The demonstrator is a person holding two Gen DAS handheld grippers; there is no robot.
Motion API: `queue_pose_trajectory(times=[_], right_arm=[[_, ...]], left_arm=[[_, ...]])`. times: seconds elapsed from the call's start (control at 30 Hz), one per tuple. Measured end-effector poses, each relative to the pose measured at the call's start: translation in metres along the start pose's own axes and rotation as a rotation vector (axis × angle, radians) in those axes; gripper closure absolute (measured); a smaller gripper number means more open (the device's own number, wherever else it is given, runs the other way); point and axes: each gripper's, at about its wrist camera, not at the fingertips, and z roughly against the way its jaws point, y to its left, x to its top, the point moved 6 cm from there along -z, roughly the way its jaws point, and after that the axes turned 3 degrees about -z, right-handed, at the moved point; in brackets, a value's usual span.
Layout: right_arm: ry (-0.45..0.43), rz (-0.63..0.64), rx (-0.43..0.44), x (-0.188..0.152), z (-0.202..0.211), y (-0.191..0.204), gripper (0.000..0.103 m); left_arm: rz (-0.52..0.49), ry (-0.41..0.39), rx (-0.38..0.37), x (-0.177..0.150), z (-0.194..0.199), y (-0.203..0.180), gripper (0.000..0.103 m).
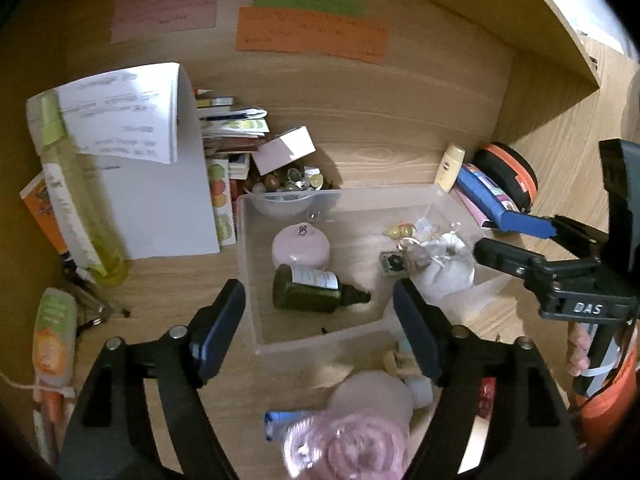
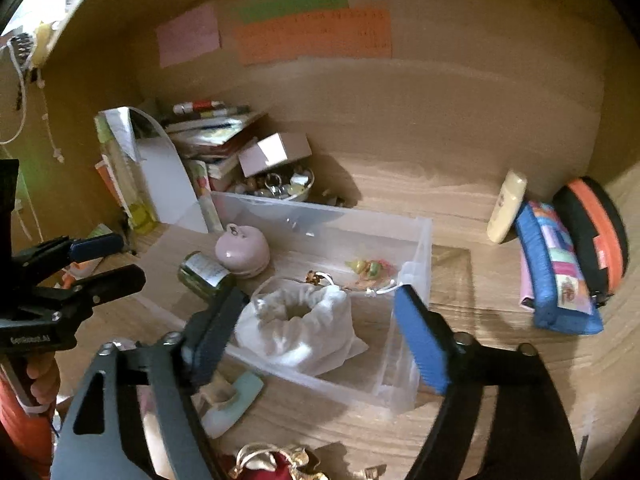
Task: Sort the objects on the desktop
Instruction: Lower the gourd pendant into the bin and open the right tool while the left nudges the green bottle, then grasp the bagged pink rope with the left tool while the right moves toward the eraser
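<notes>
On the wooden back panel ahead of me I see three paper notes stuck up: a pink note to the left, a green note higher up beside it, and an orange note just below the green one, its handwriting too blurred to read. In my right view, a knotted white cord hangs down the left side wall near some small items I cannot make out. The wood-grain table runs back to meet the panel, with a side wall rising at the right.
</notes>
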Motion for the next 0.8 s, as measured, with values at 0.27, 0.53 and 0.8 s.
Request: queue_pose_trajectory(times=[0.27, 0.53, 0.8], right_arm=[[-0.025, 0.002, -0.007, -0.009, 0.031, 0.008, 0.02], [0.031, -0.051, 0.034, -0.037, 0.034, 0.003, 0.019], [0.076, -0.084, 0.069, -0.06, 0.019, 0.003, 0.019]], left_arm=[[0.032, -0.005, 0.034, -0.018, 0.026, 0.009, 0.008], [0.105, 0.08, -0.02, -0.055, 0.027, 0.013, 0.006], [0.145, 0.185, -0.122, -0.095, 0.011, -0.007, 0.006]])
